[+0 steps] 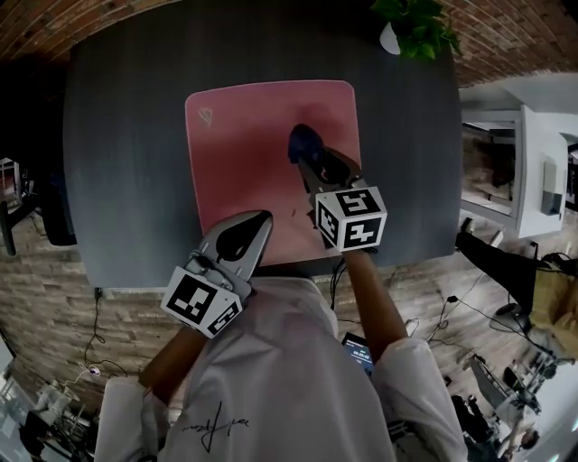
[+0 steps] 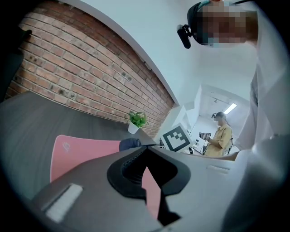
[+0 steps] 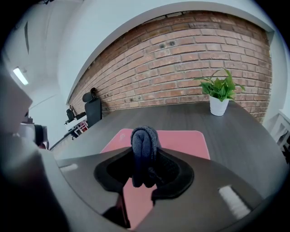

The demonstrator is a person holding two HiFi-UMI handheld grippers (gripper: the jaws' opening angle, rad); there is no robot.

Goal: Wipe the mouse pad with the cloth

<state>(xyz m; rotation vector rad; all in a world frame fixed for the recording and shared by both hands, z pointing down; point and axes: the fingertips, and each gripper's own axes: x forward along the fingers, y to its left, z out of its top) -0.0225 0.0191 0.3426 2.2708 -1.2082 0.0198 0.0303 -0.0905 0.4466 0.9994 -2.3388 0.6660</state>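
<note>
A pink mouse pad [image 1: 253, 153] lies in the middle of a dark grey desk [image 1: 126, 153]. Over the pad's right half, my right gripper [image 1: 312, 162] is shut on a folded dark blue cloth [image 1: 303, 143]. In the right gripper view the cloth [image 3: 144, 149] stands bunched between the jaws of that gripper [image 3: 145, 156], with the pad [image 3: 181, 138] beyond. My left gripper [image 1: 257, 221] hovers at the pad's near edge, shut with nothing in it. The left gripper view shows its closed jaws [image 2: 145, 154], the pad [image 2: 81, 152] and the cloth [image 2: 130, 144] further off.
A potted plant [image 1: 411, 27] in a white pot stands at the desk's far right corner. A brick wall runs behind the desk. An office chair [image 3: 93, 111] stands at the desk's left end. Another person [image 2: 219, 136] stands off to the right.
</note>
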